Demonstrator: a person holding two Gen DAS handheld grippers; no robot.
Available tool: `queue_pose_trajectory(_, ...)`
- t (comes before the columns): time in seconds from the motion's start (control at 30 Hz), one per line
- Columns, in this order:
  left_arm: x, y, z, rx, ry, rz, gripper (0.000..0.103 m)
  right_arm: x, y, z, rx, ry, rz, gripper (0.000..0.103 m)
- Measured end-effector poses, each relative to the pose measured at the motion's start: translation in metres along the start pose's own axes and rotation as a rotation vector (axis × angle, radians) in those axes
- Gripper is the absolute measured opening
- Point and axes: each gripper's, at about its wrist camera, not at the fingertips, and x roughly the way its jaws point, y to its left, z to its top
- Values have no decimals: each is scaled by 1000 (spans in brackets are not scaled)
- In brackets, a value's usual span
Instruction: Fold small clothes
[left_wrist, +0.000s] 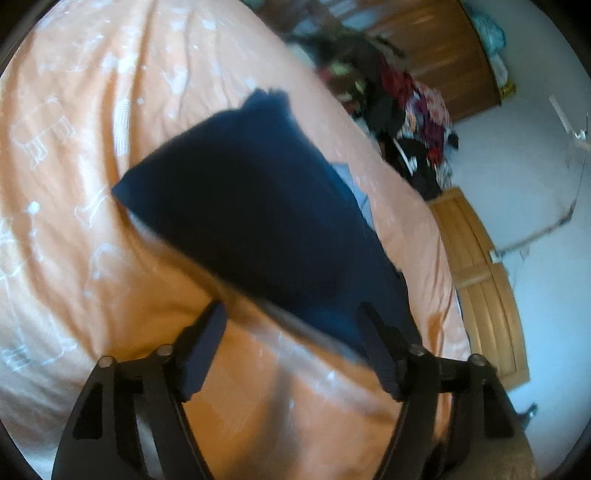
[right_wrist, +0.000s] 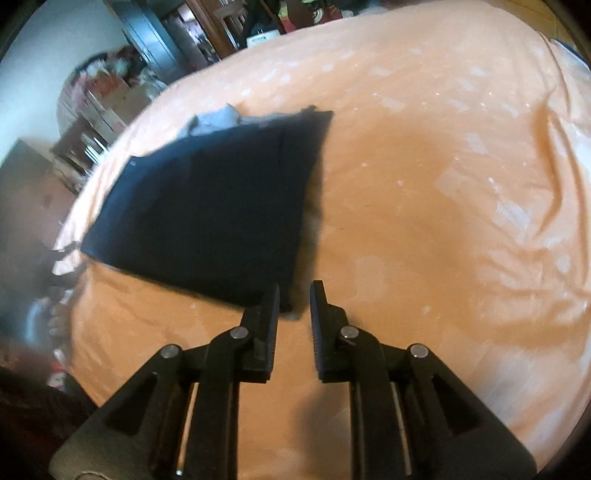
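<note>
So, navy folded garment (right_wrist: 207, 206) lies flat on peach bedsheet (right_wrist: 424, 206), pale grey bit poking out at far edge. Right gripper (right_wrist: 294, 295) hovers at its near corner, fingers slightly apart, gripping nothing. Left gripper (left_wrist: 291, 314) spread wide over near edge, empty. Clothes pile (left_wrist: 413, 122) on floor beyond bed.

Orange patterned bedsheet (left_wrist: 74, 184), wooden bed frame (left_wrist: 484, 280), clothes heap (left_wrist: 413, 122), cluttered shelves (right_wrist: 96, 110)
</note>
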Motion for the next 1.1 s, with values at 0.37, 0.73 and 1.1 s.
queue_pose_trajectory(0.37,32,7,46,-102,-210,80,75,-1,84,13,-97,-61,131,26)
queue_pose_trajectory(0.73,53,-98,28,459,-243,307,2,110,245,164,-301,-80,403,90)
queue_pose_trajectory(1.1,94,-165,-10,804,-182,338,13,251,321,215,-324,243,398,91)
